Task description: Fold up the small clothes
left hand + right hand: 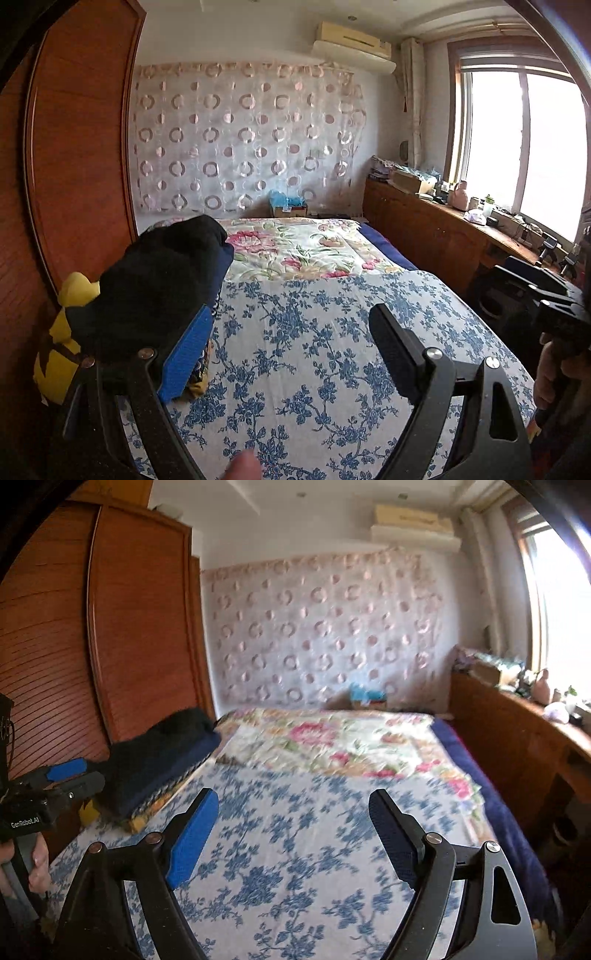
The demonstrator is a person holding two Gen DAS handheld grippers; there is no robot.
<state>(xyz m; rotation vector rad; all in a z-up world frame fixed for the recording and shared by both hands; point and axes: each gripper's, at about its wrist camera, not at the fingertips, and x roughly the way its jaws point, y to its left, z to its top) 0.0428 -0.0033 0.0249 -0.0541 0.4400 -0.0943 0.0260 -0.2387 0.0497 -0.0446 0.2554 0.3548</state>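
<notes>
Both sets of jaws are standing wide apart with nothing between them: the left gripper and the right gripper are hovering above the blue-flowered sheet on the bed, the right-wrist view being blurred. Lying along the bed's left edge, just beside the left gripper's blue finger pad, is a stack of folded clothes, a black garment on top of dark blue and yellow layers, touching neither gripper. Farther out, a pink-flowered quilt is covering the far half of the bed, with a wooden wardrobe standing to the left.
</notes>
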